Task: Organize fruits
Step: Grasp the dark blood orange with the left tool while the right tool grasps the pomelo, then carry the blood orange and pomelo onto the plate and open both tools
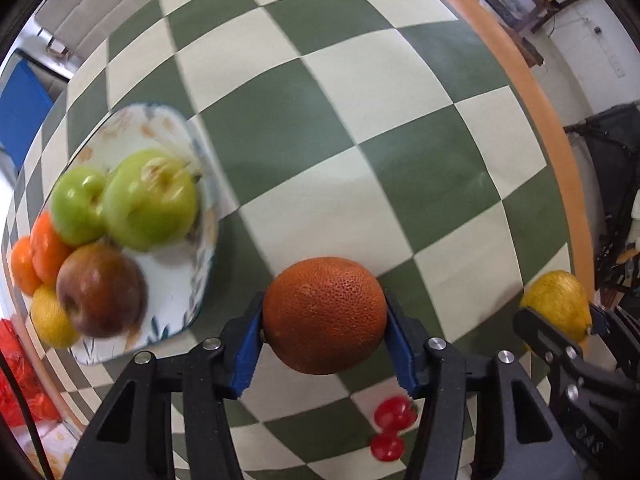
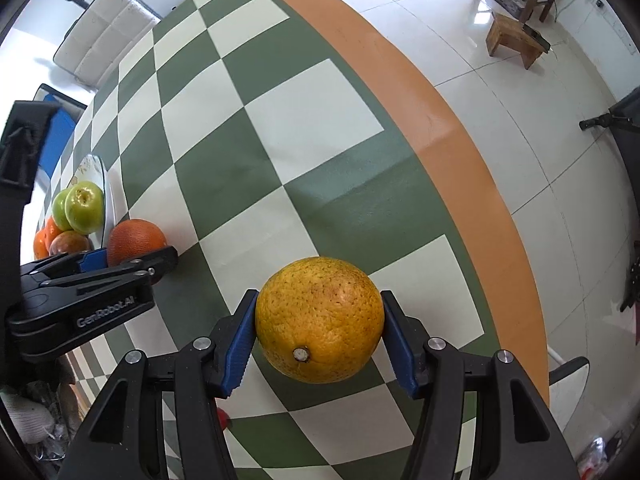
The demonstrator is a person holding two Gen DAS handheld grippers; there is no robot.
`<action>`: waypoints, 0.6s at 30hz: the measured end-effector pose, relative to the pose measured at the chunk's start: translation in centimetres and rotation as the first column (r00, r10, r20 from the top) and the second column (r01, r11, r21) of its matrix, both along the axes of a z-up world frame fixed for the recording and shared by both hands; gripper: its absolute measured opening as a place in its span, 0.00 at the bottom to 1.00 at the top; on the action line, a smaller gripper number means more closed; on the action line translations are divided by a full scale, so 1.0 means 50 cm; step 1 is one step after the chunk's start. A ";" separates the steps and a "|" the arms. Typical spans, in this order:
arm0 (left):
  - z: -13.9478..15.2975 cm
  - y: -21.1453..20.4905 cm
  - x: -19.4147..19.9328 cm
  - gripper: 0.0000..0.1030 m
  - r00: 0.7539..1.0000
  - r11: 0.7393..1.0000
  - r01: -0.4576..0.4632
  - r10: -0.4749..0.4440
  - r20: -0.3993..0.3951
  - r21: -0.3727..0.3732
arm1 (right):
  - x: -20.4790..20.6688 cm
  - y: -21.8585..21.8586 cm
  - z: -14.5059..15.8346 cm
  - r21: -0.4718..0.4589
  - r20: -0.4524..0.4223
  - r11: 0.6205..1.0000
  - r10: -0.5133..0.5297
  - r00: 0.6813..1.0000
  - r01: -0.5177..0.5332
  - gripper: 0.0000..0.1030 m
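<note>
The left gripper [image 1: 324, 320] clamps a dark orange [image 1: 324, 316] just beside the plate [image 1: 176, 280]; the right gripper [image 2: 320, 324] grips a yellow orange [image 2: 319, 319] farther from it. The plate looks crowded, so an added fruit could roll off or dislodge an apple [image 1: 150, 200].

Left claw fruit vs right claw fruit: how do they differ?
Colour: the dark orange in the left claw is deep reddish-orange; the yellow orange in the right claw is pale yellow-orange.
Pose: the yellow orange shows its stem end to the camera; the dark orange shows no stem.
Place: the dark orange sits nearer the fruit plate; the yellow orange nearer the table's orange border.
Shared: both round, pitted, each clamped between blue pads.
</note>
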State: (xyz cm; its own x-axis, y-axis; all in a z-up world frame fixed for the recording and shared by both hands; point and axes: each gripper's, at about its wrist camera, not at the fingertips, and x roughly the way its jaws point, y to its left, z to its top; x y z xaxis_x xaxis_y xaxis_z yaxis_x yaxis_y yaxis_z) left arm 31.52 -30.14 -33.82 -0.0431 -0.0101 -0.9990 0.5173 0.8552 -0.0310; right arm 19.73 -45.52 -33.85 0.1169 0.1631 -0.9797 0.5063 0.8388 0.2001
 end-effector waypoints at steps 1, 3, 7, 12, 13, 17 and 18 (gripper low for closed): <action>0.006 0.018 -0.006 0.51 1.000 1.000 -0.010 0.010 -0.007 -0.009 | 0.005 0.007 0.001 0.004 0.001 1.000 0.010 1.000 -0.010 0.60; 0.017 0.066 -0.020 0.51 0.999 0.999 -0.045 0.044 -0.029 -0.031 | 0.011 0.026 0.003 0.012 0.004 0.999 0.043 0.999 -0.043 0.60; 0.025 0.183 -0.042 0.51 0.991 0.991 -0.130 0.128 -0.047 -0.023 | 0.033 0.078 -0.005 0.041 0.008 0.993 0.111 0.994 -0.111 0.60; -0.022 0.294 -0.045 0.51 0.955 0.962 -0.273 0.269 -0.122 -0.014 | 0.063 0.149 -0.024 0.046 0.006 0.981 0.188 0.982 -0.189 0.60; -0.035 0.307 -0.043 0.51 0.944 0.953 -0.303 0.297 -0.144 -0.019 | 0.068 0.160 -0.027 0.040 0.003 0.979 0.202 0.979 -0.202 0.60; -0.061 0.328 -0.019 0.52 0.928 0.937 -0.346 0.333 -0.168 -0.048 | 0.079 0.186 -0.043 0.031 -0.016 0.973 0.228 0.974 -0.227 0.60; -0.062 0.329 -0.018 0.52 0.929 0.938 -0.343 0.331 -0.163 -0.048 | 0.080 0.188 -0.042 0.025 -0.015 0.973 0.230 0.973 -0.230 0.60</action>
